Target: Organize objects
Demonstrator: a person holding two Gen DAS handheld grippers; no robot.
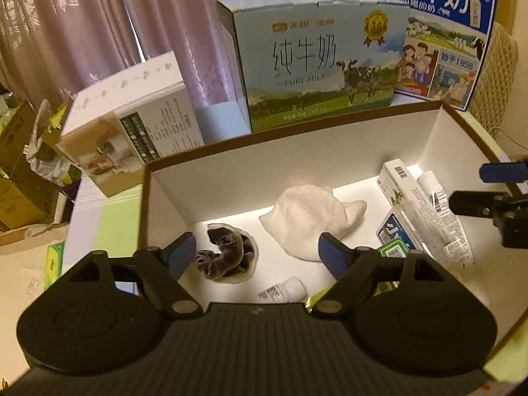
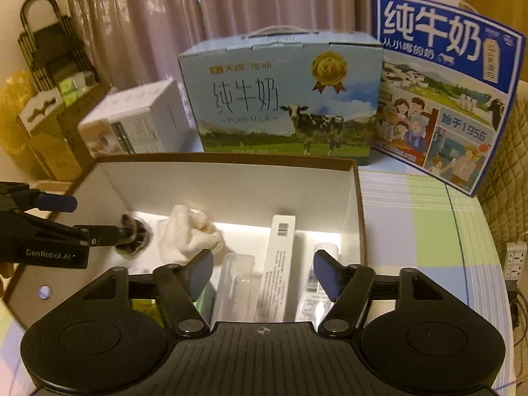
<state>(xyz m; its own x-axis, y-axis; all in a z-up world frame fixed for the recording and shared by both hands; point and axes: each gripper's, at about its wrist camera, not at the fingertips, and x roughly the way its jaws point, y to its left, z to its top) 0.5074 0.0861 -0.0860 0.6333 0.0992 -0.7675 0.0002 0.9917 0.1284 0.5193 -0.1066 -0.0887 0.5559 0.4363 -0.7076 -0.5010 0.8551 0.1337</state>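
small bottle (image 1: 286,289) half hidden behind left tool (image 1: 257,257)

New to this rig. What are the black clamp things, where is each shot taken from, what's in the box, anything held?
The black things are two handheld two-finger grippers with blue pads, no robot arm. Each picture comes from a fisheye camera on one gripper, looking along its fingers. Left gripper and right gripper are both open, holding nothing, over an open white box. Inside: a dark scrunchie, a white towel, a long white carton, a clear tube, a small bottle. Behind stands a milk carton.
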